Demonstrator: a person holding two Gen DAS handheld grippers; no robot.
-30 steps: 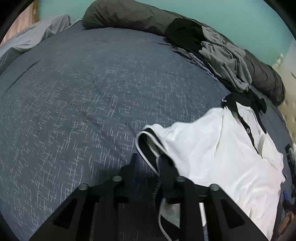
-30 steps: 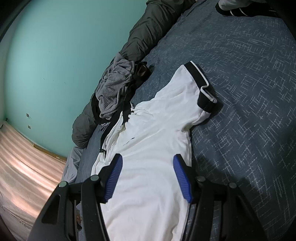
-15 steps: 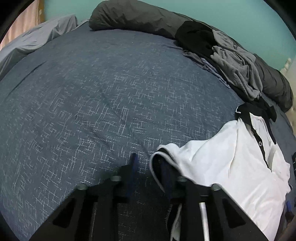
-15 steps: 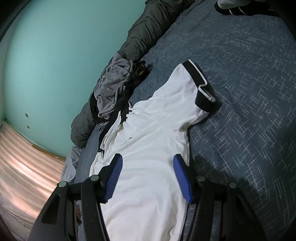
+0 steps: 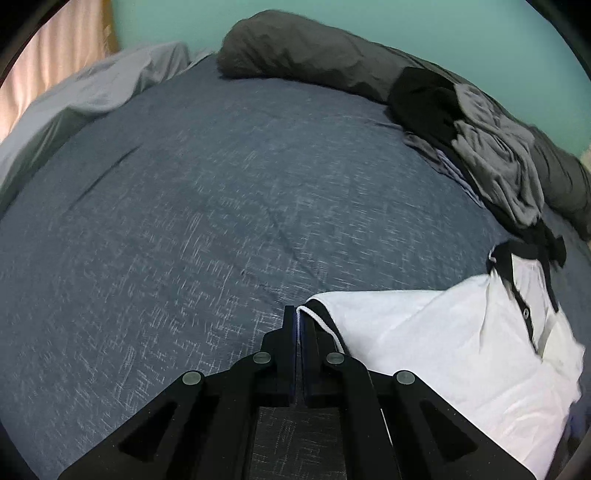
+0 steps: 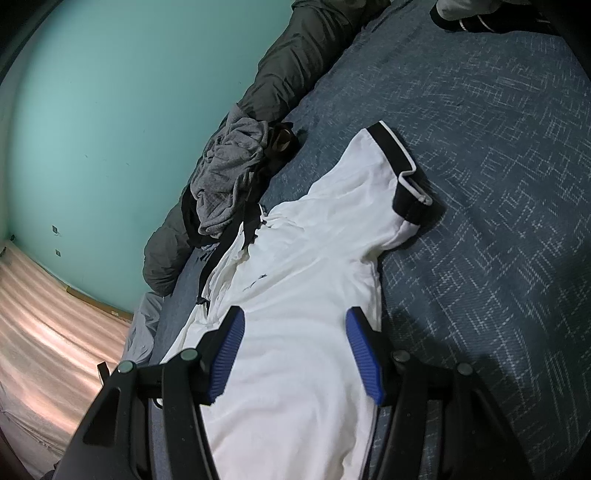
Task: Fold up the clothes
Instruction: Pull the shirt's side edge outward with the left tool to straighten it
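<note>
A white polo shirt (image 5: pixel 424 332) with black collar and cuffs lies on the blue bed sheet (image 5: pixel 184 221). My left gripper (image 5: pixel 298 325) is shut on the edge of its near sleeve cuff (image 5: pixel 318 314), a strip of white piping showing between the pads. In the right wrist view the same shirt (image 6: pixel 295 258) stretches away from me, its other black cuff (image 6: pixel 402 158) folded over on the sheet. My right gripper (image 6: pixel 295 314) is open, its blue pads (image 6: pixel 231 347) spread over the shirt's body and holding nothing.
A heap of grey and black clothes (image 5: pixel 491 158) (image 6: pixel 229 166) lies by the collar, against a long dark grey bolster (image 5: pixel 314 48) along the teal wall. A light grey sheet (image 5: pixel 92 96) is bunched at the far left. Another black-trimmed garment (image 6: pixel 472 18) sits at the bed's far end.
My left gripper's fingers have come together from open to shut on the sleeve cuff, and the sleeve now lies flatter. The right gripper has hardly moved.
</note>
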